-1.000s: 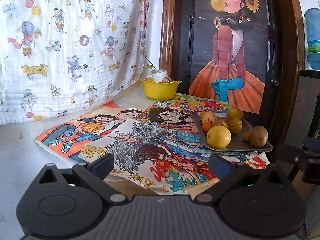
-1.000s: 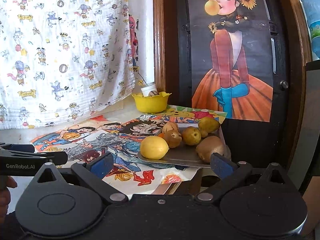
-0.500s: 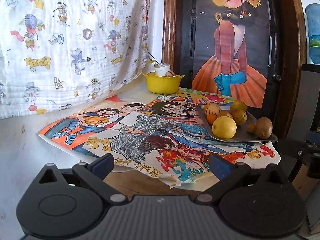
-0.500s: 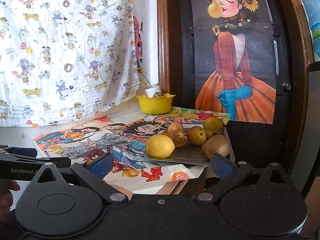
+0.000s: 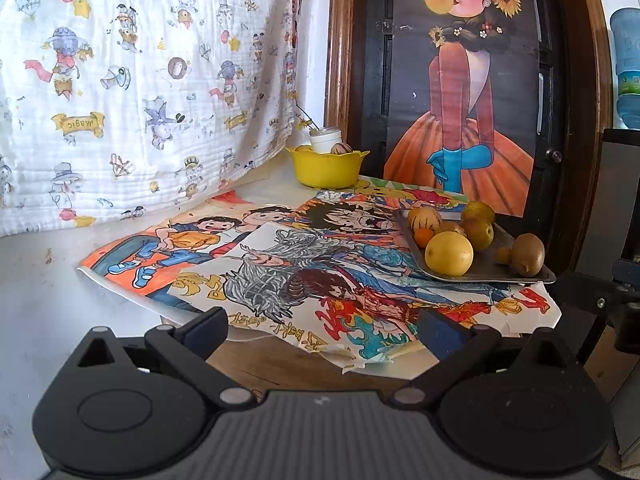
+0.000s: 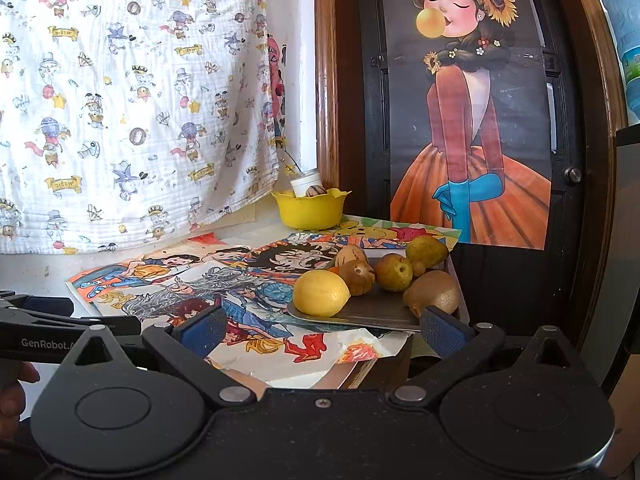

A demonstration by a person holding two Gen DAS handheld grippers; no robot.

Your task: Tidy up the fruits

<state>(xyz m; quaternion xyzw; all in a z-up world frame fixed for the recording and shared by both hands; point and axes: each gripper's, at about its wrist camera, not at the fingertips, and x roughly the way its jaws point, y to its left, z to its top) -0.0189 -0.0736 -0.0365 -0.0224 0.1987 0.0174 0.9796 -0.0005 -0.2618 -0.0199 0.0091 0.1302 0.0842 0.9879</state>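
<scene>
The counter (image 5: 48, 304) carries colourful drawings (image 5: 280, 264) across its middle. At its right edge sits a metal tray (image 6: 372, 312) heaped with fruit; at the far corner by the wall stands a yellow bowl (image 5: 326, 168). On the tray lie a lemon (image 6: 320, 293), pears (image 6: 426, 250), a kiwi (image 6: 434, 294) and a small orange (image 5: 423, 236). The bowl already holds one striped fruit (image 5: 341, 148) beside a white cup (image 5: 326, 141), so sorting seems barely begun. Left gripper (image 5: 324, 328) and right gripper (image 6: 324, 328) hover short of the near edge, jaws spread wide, holding nothing.
</scene>
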